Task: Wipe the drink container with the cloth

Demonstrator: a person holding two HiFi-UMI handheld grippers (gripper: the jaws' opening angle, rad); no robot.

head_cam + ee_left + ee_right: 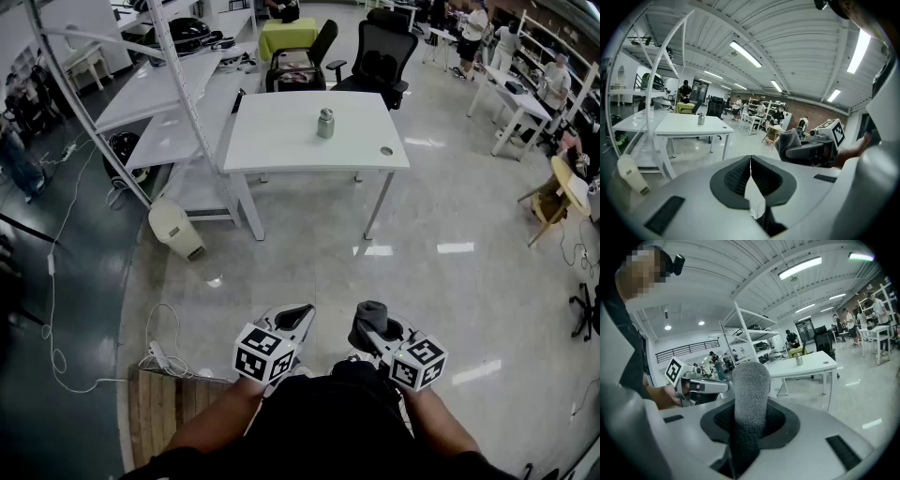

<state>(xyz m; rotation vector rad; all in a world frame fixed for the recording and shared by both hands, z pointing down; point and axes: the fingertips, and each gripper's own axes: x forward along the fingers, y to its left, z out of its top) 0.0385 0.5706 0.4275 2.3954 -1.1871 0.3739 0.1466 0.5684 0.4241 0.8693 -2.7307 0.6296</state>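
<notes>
White table (281,136) well ahead of the right gripper (749,427) bears the drink container (325,123), so that gripper clamps the cloth (751,380) ready for wiping, while the left gripper (750,161) rides closed and empty.

Table (272,141) ahead at 12 o'clock, grippers near at 6

The drink container (325,123) stands on the table near its middle, with an office chair (380,56) behind at 1 o'clock and a shelving rack (173,89) beside at 10. A bin (176,230) lies on the floor (431,281) at 9, a wooden pallet (164,405) at 7. The left gripper (300,311) and right gripper (367,330) sit side by side, the cloth (372,314) between the right one's jaws.
</notes>
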